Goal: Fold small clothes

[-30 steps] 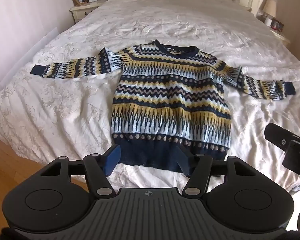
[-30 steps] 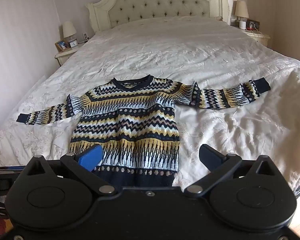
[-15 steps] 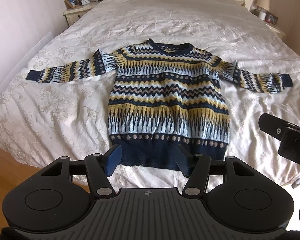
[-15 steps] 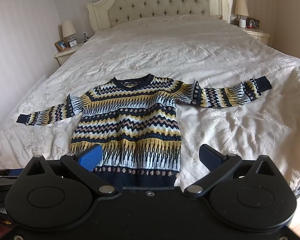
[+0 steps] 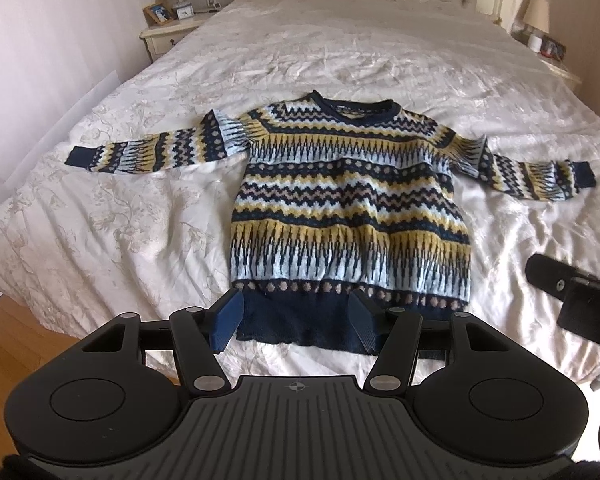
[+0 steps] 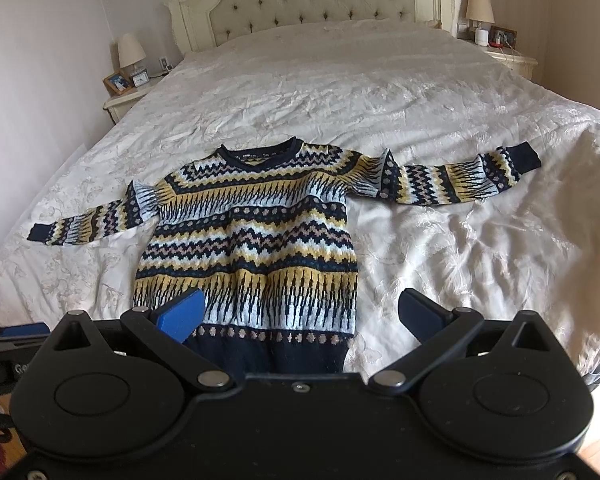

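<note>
Jaws of both grippers stand spread and grasp nothing: left gripper (image 5: 295,322) over the navy ribbed hem, right gripper (image 6: 300,314) near the hem's right corner. Knit sweater (image 5: 350,216), zigzag-banded in navy, yellow and pale blue, lies flat on the crinkled cream bedspread (image 5: 139,216), its 2 sleeves outstretched. Gripper bodies hide the bed's near edge.

Sweater (image 6: 251,248) hem behind right gripper (image 6: 300,312)
</note>
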Demonstrator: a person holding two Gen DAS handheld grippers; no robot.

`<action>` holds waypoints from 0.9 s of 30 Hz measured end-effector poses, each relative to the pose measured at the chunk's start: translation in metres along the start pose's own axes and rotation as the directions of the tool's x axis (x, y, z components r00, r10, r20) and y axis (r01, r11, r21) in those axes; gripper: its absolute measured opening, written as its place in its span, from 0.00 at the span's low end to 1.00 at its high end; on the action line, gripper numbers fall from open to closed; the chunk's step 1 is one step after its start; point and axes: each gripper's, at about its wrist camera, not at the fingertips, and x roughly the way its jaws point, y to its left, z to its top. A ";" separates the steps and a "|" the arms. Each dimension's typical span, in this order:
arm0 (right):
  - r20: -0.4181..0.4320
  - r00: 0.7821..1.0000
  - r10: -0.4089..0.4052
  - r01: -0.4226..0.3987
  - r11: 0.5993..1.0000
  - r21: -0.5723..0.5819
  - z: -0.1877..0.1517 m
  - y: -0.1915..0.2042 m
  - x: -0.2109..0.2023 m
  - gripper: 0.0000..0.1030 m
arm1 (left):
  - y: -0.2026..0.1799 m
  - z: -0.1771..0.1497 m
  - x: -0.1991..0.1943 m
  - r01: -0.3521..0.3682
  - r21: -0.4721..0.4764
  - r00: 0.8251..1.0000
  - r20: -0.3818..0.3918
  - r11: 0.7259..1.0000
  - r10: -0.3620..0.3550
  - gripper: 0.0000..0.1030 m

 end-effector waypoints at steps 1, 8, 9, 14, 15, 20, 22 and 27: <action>-0.006 1.000 -0.002 0.002 1.000 -0.003 -0.001 0.000 0.001 0.99 | 0.000 0.000 -0.001 0.001 -0.002 1.000 0.008 1.000 -0.001 0.55; -0.034 0.999 -0.008 0.008 1.000 -0.008 -0.002 0.001 0.005 0.99 | 0.003 0.002 -0.004 -0.005 -0.024 0.998 0.055 1.000 0.006 0.55; -0.034 0.999 -0.008 0.008 1.000 -0.005 -0.002 0.000 0.005 0.99 | 0.002 0.002 -0.005 -0.007 -0.020 0.998 0.059 1.000 0.008 0.55; -0.037 0.999 -0.007 0.008 1.000 0.016 -0.001 -0.005 0.005 0.99 | -0.004 0.003 -0.006 -0.012 0.002 0.998 0.061 1.000 0.012 0.56; -0.038 0.999 -0.006 0.007 1.000 0.017 -0.001 -0.006 0.005 0.99 | -0.005 0.004 -0.006 -0.011 0.005 0.998 0.059 1.000 0.011 0.56; -0.041 0.999 -0.001 0.002 1.000 0.016 0.000 -0.007 0.006 0.99 | -0.007 0.003 -0.005 -0.018 0.010 0.999 0.052 1.000 0.017 0.56; -0.041 0.999 0.000 0.000 1.000 0.016 0.001 -0.008 0.007 0.99 | -0.007 0.004 -0.004 -0.022 0.010 0.999 0.049 1.000 0.022 0.56; -0.043 0.999 0.003 -0.002 1.000 0.017 0.000 -0.009 0.007 0.99 | -0.008 0.005 -0.003 -0.030 0.002 0.999 0.041 1.000 0.030 0.56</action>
